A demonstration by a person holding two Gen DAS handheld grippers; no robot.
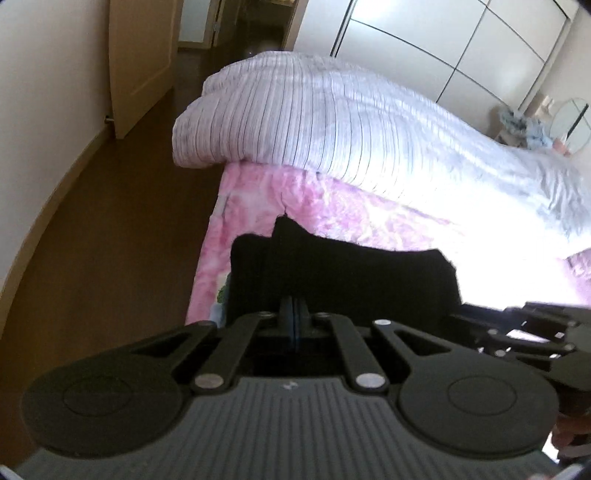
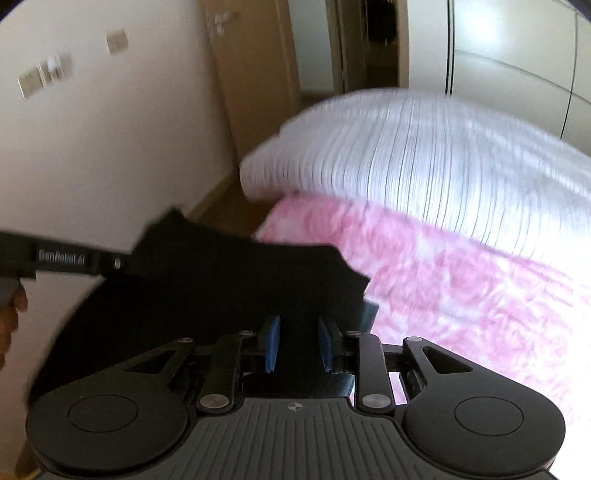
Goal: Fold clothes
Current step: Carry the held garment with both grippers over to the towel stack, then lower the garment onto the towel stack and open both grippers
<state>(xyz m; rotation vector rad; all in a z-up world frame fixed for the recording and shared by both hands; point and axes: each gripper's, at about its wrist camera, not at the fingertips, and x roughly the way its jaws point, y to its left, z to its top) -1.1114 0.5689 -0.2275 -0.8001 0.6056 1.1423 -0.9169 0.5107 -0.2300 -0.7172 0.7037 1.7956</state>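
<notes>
Draping over a pink fuzzy bedspread point(image 1: 258, 206), a black knit garment point(image 1: 343, 277) is pinched by the closed left gripper point(image 1: 294, 314). Blue pads point(image 2: 272, 343) of the right gripper point(image 2: 295, 345) are held partly apart, seemingly around dark cloth.

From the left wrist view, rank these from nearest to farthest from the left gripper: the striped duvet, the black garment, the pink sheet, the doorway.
1. black garment, clamped in the left gripper, right at the fingertips.
2. pink sheet, lying beyond and beneath the garment.
3. striped duvet, bunched farther up the bed.
4. doorway, at the room's far end, upper left.
</notes>
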